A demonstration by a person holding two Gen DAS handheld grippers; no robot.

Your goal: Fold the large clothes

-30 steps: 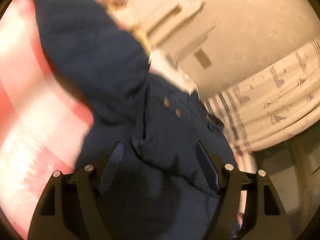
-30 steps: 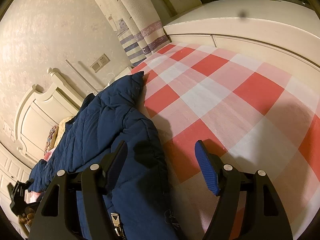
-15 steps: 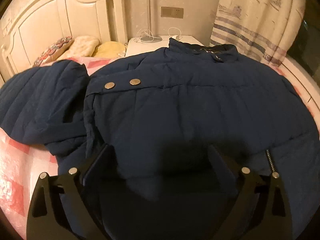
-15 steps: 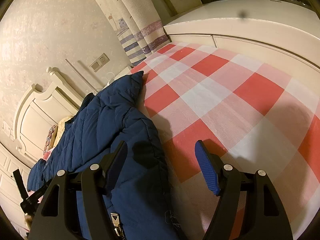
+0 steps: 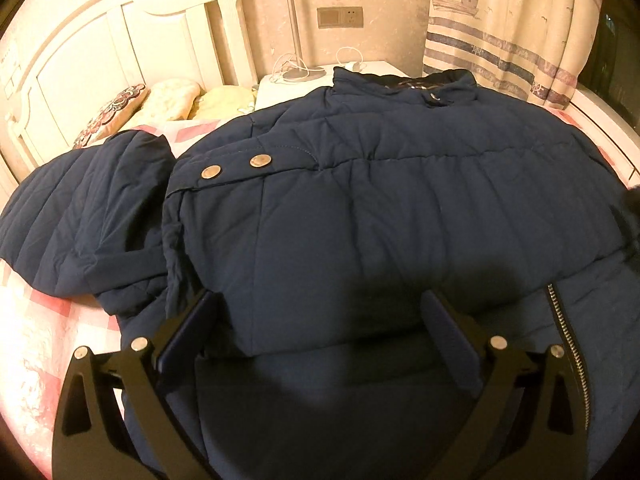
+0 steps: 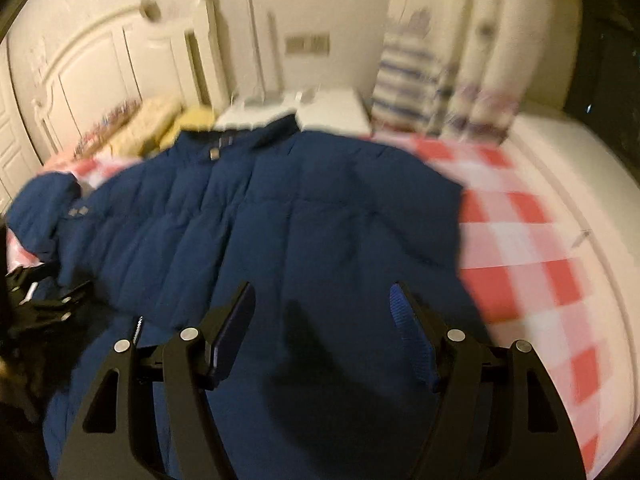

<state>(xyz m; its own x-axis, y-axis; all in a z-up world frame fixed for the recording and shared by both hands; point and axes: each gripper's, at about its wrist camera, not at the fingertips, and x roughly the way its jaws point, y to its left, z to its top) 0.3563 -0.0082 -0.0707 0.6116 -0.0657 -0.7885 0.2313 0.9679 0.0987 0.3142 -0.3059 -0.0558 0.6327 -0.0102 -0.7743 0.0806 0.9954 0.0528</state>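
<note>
A large navy padded jacket (image 5: pixel 380 208) lies spread on a red-and-white checked bed (image 5: pixel 36 344), collar toward the headboard. One sleeve with two metal snaps is folded across its front; its hood (image 5: pixel 80 208) lies at the left. My left gripper (image 5: pixel 320 320) is open and empty, hovering over the jacket's lower part. The right wrist view is blurred: the jacket (image 6: pixel 280 232) fills the middle, the checked bed (image 6: pixel 540 280) lies to the right. My right gripper (image 6: pixel 322 312) is open and empty above the jacket's lower right. The left gripper (image 6: pixel 44 300) shows at that view's left edge.
A white headboard (image 5: pixel 120 40) and pillows (image 5: pixel 168 100) stand at the far left. A white nightstand (image 5: pixel 304 80) with a lamp pole and cables sits behind the collar. A striped curtain (image 5: pixel 512 28) hangs at the right, with a white window ledge (image 6: pixel 560 152) beyond the bed.
The left gripper swung round to face the jacket squarely and settled. The right gripper swung left from the bare checked bed to over the jacket, and is still moving.
</note>
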